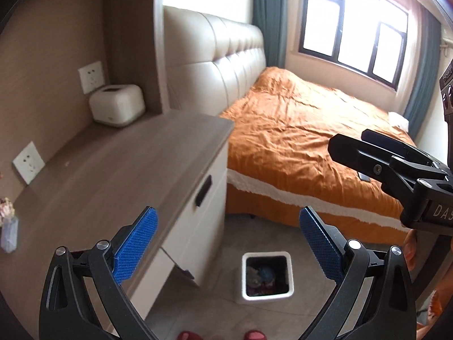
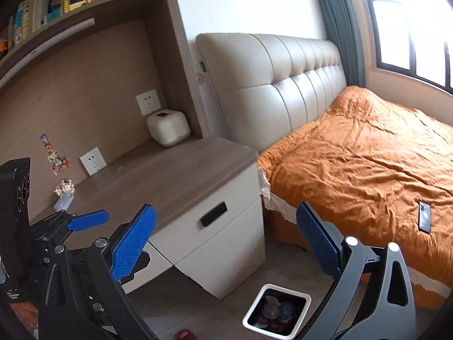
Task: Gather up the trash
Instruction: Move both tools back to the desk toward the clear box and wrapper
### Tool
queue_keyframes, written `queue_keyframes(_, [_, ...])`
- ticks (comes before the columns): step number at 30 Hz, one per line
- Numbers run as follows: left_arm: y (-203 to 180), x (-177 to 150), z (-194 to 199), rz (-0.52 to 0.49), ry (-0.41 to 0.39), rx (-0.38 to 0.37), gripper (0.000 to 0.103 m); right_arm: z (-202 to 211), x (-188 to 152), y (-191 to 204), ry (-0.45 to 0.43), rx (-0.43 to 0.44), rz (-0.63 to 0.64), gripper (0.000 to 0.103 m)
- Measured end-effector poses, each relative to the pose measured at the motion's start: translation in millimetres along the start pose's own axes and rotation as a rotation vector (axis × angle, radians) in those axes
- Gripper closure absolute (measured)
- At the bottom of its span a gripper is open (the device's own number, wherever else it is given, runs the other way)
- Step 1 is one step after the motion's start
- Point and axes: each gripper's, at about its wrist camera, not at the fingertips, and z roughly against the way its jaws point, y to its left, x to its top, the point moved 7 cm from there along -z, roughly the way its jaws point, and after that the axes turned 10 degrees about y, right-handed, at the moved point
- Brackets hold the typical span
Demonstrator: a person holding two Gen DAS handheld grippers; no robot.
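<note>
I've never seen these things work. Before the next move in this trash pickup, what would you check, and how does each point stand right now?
1. Left gripper open and empty: ok, the blue pads stand wide apart with nothing between.
2. Right gripper open and empty: ok.
3. Trash bin within view and uncovered: ok, it stands on the floor by the drawer cabinet, with scraps already inside.
4. Room left in the bin: cannot tell.
5. Trash left on the desktop: cannot tell; a crumpled wrapper-like item sits near the wall.
6. Phone on the bed is not trash: ok, it lies apart.
</note>
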Motion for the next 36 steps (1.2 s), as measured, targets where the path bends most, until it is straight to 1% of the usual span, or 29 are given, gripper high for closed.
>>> queue_keyframes(2, [19, 3, 17, 0.049, -0.029, 0.033, 0.005, 2, 14, 17, -0.028, 0.021, 0.049, 0.004])
queue_keyframes(4, [40, 6, 33, 0.090, -0.061, 0.072, 0.005, -1, 25, 35, -0.034, 0.044, 0.085, 0.004])
queue_keyframes(7, [69, 6, 51, 0.134, -0.091, 0.112, 0.005, -10, 37, 66, -0.047, 0.069, 0.133, 0.004])
queue_keyframes(9, [90, 6, 64, 0.153, -0.109, 0.141, 0.005, -16, 44, 87, -0.062, 0.093, 0.144, 0.004])
queue_keyframes(10, [99, 4, 68, 0.163, -0.112, 0.151, 0.005, -20, 47, 94, -0.062, 0.099, 0.144, 0.004])
queue_keyframes(13, [137, -1, 80, 0.197, -0.123, 0.195, 0.005, -33, 54, 125, -0.047, 0.154, 0.145, 0.004])
queue_keyframes(17, [187, -10, 94, 0.234, -0.139, 0.270, 0.005, -55, 60, 172, -0.030, 0.169, 0.200, 0.004])
queue_keyframes(19, [213, -15, 96, 0.251, -0.138, 0.305, 0.005, -67, 63, 197, -0.016, 0.197, 0.215, 0.004])
queue_keyframes(23, [273, -40, 89, 0.304, -0.107, 0.388, 0.005, -92, 67, 248, 0.006, 0.238, 0.277, 0.004])
queue_keyframes(27, [323, -61, 79, 0.360, -0.072, 0.423, 0.005, -119, 67, 299, 0.034, 0.285, 0.344, 0.004])
queue_keyframes(32, [377, -82, 66, 0.424, -0.043, 0.438, 0.005, -161, 62, 358, 0.076, 0.337, 0.402, 0.004])
queue_keyframes(34, [394, -88, 59, 0.445, -0.033, 0.426, 0.005, -180, 59, 380, 0.096, 0.358, 0.414, 0.004])
queue_keyframes(36, [409, -93, 49, 0.460, -0.016, 0.397, 0.005, -198, 56, 398, 0.121, 0.378, 0.425, 0.004])
